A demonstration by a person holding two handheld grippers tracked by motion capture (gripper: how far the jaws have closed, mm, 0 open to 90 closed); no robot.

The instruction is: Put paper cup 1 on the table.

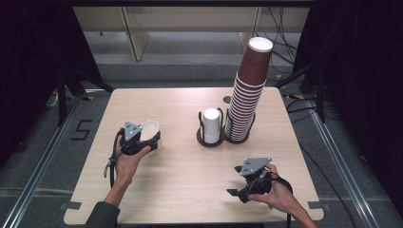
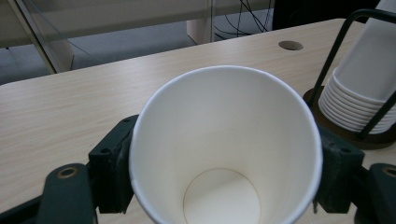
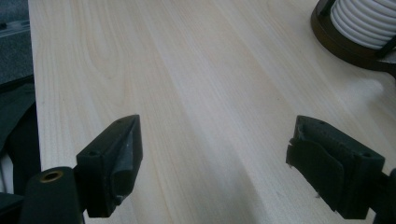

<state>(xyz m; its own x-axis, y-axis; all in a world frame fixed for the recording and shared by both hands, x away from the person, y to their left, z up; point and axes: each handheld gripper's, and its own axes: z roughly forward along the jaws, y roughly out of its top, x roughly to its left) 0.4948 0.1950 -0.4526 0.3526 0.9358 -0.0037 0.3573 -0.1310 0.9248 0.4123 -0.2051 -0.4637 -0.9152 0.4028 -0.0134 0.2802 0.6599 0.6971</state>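
1. The white paper cup point(image 2: 226, 149) is held in the left gripper point(image 1: 142, 137). In the high view it sits at about 9 o'clock on the table point(image 1: 190, 190), lifted a little off the wood.
2. The left gripper's two black jaws are clamped on the cup, one pressing on each side of it. In the left gripper view the cup's open mouth faces the camera, and you can see the round bottom inside.
3. The cup is tilted, with its rim pointing toward the middle of the table.
4. Near the middle of the table, toward 12 o'clock, stands a short stack of white cups point(image 1: 211, 124) in a dark round holder point(image 1: 209, 141).
5. Just beside it, at its 3 o'clock side, a tall stack of brown cups point(image 1: 249, 90) rises and leans a bit. The two stacks stand close together.
6. A small round hole point(image 2: 290, 45) is in the table near the far edge.
7. The right gripper point(image 1: 237, 187) rests at about 5 o'clock on the table, well apart from the held cup. Its jaws stand wide apart, and between them is just bare wood.
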